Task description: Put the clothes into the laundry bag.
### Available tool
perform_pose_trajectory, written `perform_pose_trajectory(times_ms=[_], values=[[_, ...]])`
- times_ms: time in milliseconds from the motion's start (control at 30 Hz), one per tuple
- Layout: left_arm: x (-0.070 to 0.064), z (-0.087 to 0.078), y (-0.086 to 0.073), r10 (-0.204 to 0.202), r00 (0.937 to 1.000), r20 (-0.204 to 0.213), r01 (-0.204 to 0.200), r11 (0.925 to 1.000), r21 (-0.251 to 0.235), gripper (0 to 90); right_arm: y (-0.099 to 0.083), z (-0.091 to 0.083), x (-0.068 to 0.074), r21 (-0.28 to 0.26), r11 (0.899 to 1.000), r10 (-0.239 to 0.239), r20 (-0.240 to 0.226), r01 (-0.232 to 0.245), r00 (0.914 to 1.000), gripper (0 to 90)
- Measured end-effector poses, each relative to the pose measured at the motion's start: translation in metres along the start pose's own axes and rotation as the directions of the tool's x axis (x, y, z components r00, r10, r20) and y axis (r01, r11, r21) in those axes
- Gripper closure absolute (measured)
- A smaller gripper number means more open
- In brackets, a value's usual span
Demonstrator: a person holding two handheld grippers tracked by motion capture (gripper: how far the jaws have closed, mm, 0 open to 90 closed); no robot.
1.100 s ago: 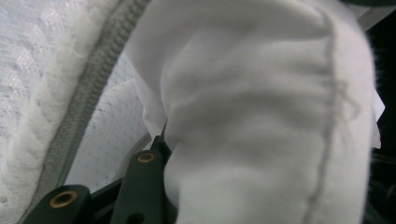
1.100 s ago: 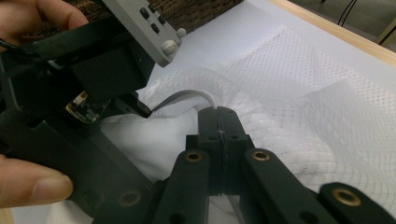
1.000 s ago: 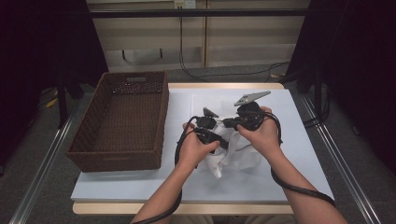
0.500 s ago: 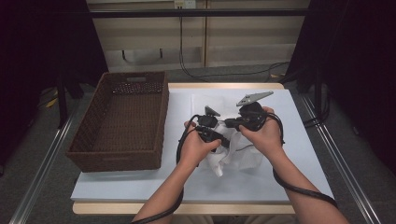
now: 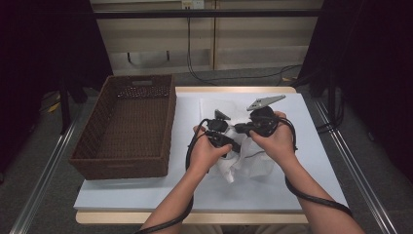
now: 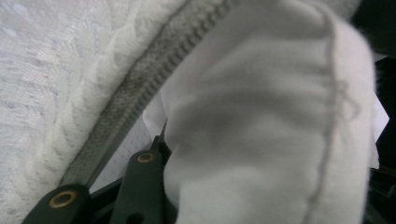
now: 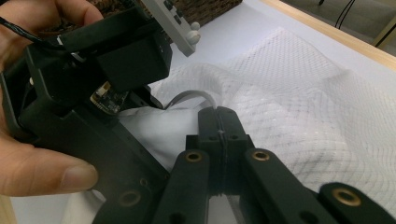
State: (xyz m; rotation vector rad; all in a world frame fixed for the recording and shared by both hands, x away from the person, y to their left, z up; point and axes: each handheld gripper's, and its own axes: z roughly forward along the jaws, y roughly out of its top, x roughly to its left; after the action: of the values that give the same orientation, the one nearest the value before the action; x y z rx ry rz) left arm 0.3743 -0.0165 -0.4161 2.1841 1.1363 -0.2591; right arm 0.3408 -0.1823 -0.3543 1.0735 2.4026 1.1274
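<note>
Two hand-held grippers work close together over a white mesh laundry bag with a grey zipper (image 5: pixel 246 163), which lies crumpled on the pale counter (image 5: pixel 311 141) just right of the middle of the high view. At the left of that frame stands a dark brown woven wicker basket (image 5: pixel 124 126), apart from the bag.

The left hand-held gripper (image 5: pixel 225 141) sits at the centre of the high view, low over the cloth. In the left gripper view white fabric (image 6: pixel 261 130) fills the space above its jaws and the zipper (image 6: pixel 140 93) runs diagonally at the upper left; the cloth hides the tips, so I cannot tell whether this one is closed or not.

The right hand-held gripper (image 5: pixel 243 127) is a little to the right and above. In the right gripper view its jaws (image 7: pixel 219 126) are pressed together at the centre, seemingly pinching a thin piece of the bag beside a small grey loop (image 7: pixel 191 99).

I judge the step in hand is gathering or folding the bag. The next move probably needs both grips firm, then a joint lift, so the loose mesh does not slip.
</note>
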Motion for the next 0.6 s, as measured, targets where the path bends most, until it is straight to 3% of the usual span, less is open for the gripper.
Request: perform_pose_trajectory(times_ms=[433, 533, 567, 600], values=[[0.0042, 0.0015, 0.0024, 0.0, 0.9999, -0.015, 0.0, 1.0, 0.008, 60.2, 0.0005, 0.0004, 0.0003, 0.002, 1.0, -0.001, -0.009, 0.001, 1.0, 90.0], [0.0025, 0.0026, 0.0028, -0.025, 0.9995, -0.02, 0.024, 0.9996, -0.014, 60.0, 0.0009, 0.0002, 0.0006, 0.003, 1.0, -0.003, -0.01, 0.003, 0.9999, 90.0], [0.0048, 0.0011, 0.0035, 0.003, 0.9999, -0.015, -0.003, 0.9999, 0.01, 60.0, 0.0011, -0.0001, 0.001, 0.009, 1.0, -0.002, -0.004, 0.002, 1.0, 90.0], [0.0052, 0.0011, 0.0037, 0.003, 0.9999, -0.01, -0.003, 1.0, 0.009, 59.9, 0.0012, -0.0001, 0.0006, 0.006, 1.0, -0.009, -0.007, 0.009, 0.9999, 90.0]])
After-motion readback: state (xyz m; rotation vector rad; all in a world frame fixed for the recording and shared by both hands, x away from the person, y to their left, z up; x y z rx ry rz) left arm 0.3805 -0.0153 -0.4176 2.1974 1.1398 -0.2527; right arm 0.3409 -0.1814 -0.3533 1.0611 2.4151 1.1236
